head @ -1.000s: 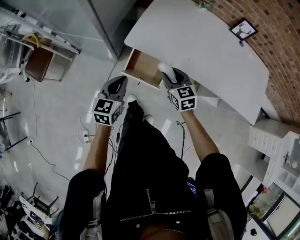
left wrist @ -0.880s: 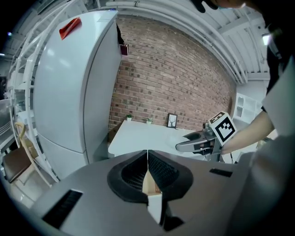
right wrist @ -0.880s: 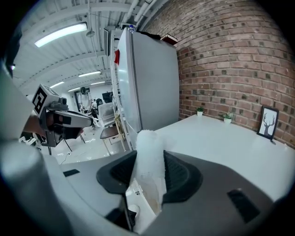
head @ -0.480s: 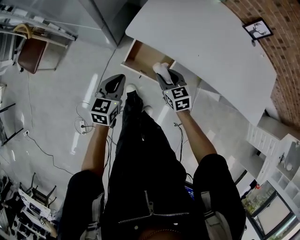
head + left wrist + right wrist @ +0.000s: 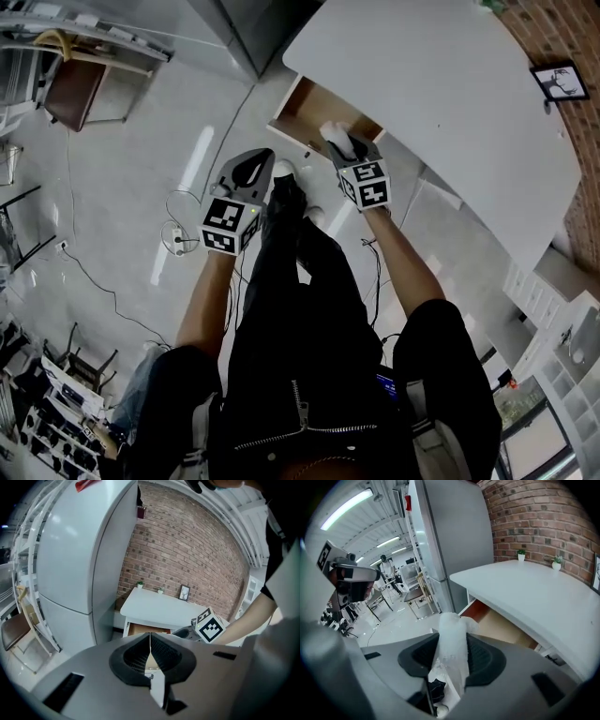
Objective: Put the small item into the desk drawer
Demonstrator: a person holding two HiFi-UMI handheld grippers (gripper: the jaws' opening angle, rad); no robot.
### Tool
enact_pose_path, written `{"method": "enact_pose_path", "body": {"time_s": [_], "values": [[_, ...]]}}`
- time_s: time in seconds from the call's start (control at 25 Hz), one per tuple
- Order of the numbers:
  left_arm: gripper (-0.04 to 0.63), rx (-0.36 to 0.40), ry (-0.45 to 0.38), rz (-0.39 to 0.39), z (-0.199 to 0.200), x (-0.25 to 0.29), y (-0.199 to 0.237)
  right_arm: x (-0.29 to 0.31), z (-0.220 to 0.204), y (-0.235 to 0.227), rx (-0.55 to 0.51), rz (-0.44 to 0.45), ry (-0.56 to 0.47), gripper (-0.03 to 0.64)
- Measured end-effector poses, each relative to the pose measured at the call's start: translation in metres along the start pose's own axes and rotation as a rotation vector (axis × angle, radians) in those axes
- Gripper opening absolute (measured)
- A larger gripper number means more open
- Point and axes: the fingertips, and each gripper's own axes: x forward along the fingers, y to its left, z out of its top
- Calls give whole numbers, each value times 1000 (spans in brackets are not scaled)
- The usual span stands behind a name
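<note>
There is one white desk (image 5: 441, 84) with one drawer (image 5: 309, 105) pulled open from its front, two small potted plants (image 5: 521, 553) (image 5: 556, 560) along the desk's far edge, and one framed picture (image 5: 560, 81) at the brick wall behind the desk. Two grippers are in view, each carrying one marker cube, and there is one small item (image 5: 453, 637), a pale, crinkled, translucent roll. The right gripper (image 5: 341, 146) is at the desk's front, at the open drawer. Its jaws are part-way apart and clamped on the small item, whose rounded tip sticks out past the fingertips and shows against the drawer's brown inside. Whether that tip is already below the drawer's rim cannot be told. The left gripper (image 5: 150, 638) hangs out in front of the desk over the floor, well apart from the drawer, with its jaws pressed together and nothing between them.
</note>
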Motion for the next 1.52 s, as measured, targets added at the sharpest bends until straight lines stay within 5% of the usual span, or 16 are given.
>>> {"method": "enact_pose_path", "body": {"time_s": [0.72, 1.08, 1.52], "values": [[21, -74, 99, 76, -76, 5, 64, 150, -91, -38, 69, 83, 307, 167], [21, -116, 143, 135, -107, -9, 84, 175, -114, -50, -13, 75, 411, 169], [21, -144, 160, 161, -117, -17, 106, 189, -125, -57, 45, 53, 461, 213]]}}
